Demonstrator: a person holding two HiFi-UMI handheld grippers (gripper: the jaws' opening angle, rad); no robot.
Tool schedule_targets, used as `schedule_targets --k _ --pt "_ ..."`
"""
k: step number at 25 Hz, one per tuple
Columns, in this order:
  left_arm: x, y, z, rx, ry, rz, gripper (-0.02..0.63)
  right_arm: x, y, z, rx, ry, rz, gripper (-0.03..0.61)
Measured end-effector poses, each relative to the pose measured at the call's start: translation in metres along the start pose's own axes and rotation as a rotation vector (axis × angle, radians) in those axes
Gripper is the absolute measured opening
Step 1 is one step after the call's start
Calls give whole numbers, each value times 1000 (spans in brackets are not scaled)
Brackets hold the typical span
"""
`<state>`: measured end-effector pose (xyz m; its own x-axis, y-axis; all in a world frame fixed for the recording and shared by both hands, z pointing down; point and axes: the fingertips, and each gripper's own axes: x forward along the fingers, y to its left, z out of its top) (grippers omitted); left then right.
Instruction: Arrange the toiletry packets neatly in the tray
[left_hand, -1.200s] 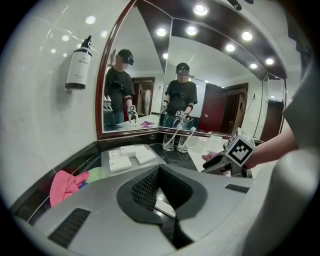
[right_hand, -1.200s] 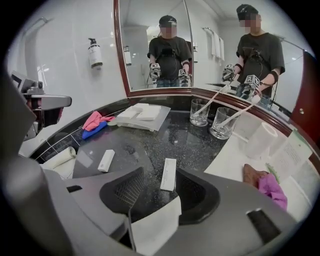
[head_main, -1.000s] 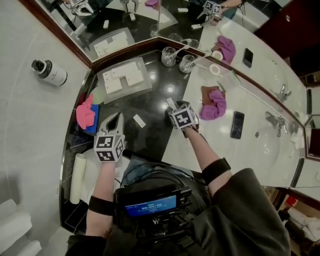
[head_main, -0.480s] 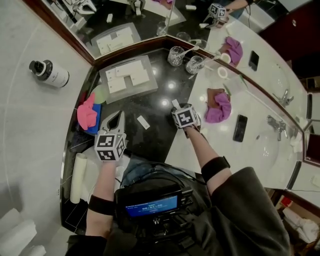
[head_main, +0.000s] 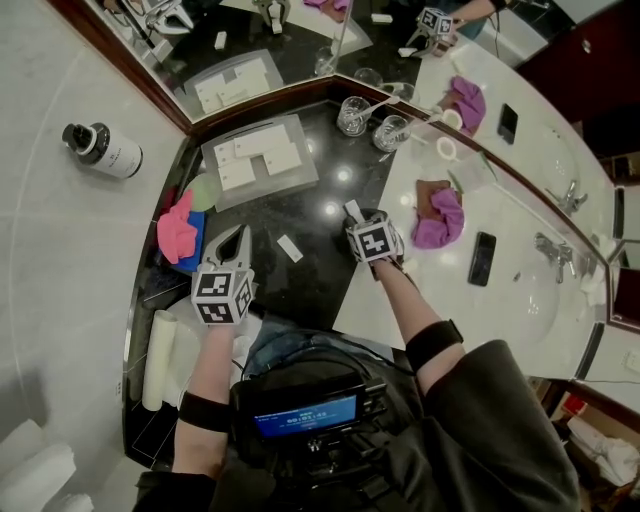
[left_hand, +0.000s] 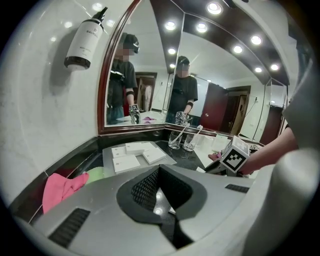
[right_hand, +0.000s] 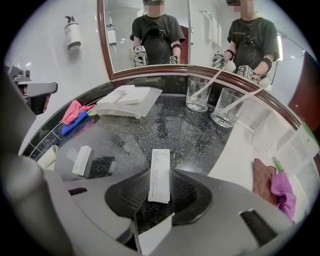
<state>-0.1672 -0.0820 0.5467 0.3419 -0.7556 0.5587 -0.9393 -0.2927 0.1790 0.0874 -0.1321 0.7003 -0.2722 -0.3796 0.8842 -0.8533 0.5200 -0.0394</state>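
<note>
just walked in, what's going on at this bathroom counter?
A person with a gripper in each hand is tidying toiletry packets into the tray at the back of the black counter. The right gripper has just been closing its jaws and now clamps a long white packet by its edges. The left gripper is shut and empty, hovering at the left. One loose packet lies between them; several boxed packets sit in the tray.

Bare black stone desk (head_main: 300, 215) runs up to the clear plastic tray (head_main: 262, 191); two glass tumblers (head_main: 352, 115) seemingly crowd its right.
</note>
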Motion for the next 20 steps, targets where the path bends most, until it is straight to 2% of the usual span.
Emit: schedule_targets --k 10,17,20 --pt "2 14 5 -18 -17 23 0 -37 36 90 -7 -199 69 132" --pt "12 28 13 -17 -28 43 0 -37 81 160 -38 -265 138 132" --pt "16 38 17 -21 -32 54 0 -25 93 174 -39 -254 149 133"
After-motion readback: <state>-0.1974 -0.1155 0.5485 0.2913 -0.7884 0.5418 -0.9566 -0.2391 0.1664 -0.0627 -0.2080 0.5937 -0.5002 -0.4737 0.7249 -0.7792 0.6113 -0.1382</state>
